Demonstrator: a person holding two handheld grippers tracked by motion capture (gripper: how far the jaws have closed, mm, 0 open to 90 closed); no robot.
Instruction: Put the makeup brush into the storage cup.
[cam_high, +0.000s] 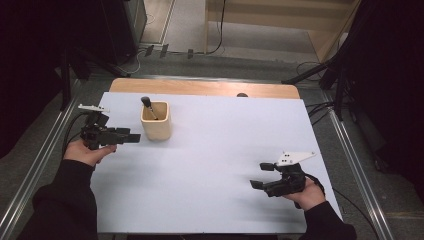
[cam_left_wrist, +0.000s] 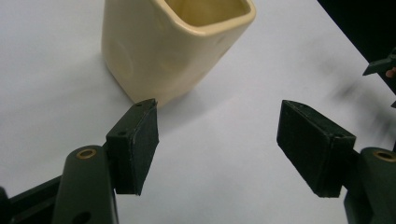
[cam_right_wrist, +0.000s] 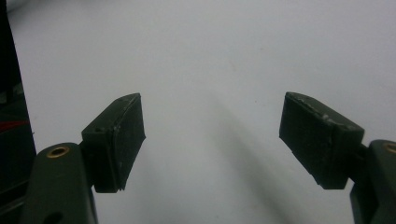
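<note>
Nearest the person, the right hand-held gripper (cam_high: 261, 175) hovers low over the white sheet (cam_high: 215, 165) that covers the desk (cam_high: 200, 87). Its jaws stand wide apart with nothing between them; in the right gripper view they frame only smooth, pale sheet. A grey three-cornered plate sits on top of it, and a dark-sleeved hand (cam_high: 306, 192) holds it from behind.

Well apart from it, across the sheet, the left hand-held gripper (cam_high: 134, 136) points toward a cup (cam_high: 156, 121). Its jaws are also spread wide and grip nothing. In the left gripper view the cup (cam_left_wrist: 173, 46) stands just ahead of the left-hand jaw, whose tip comes right up to the cup's base; whether they touch cannot be told.

The cup is cream-coloured and glossy, like glazed ceramic, squarish with rounded corners and shallow dimples in its walls. It stands upright. Inside it leans a thin dark stick with a rounded black knob (cam_high: 146, 100) that rises above the rim, tilted toward the far left corner.

Beyond the cup, a strip of bare brown wood shows at the far edge of the desk, and past that lie grey floor and dark cables (cam_high: 220, 30).
</note>
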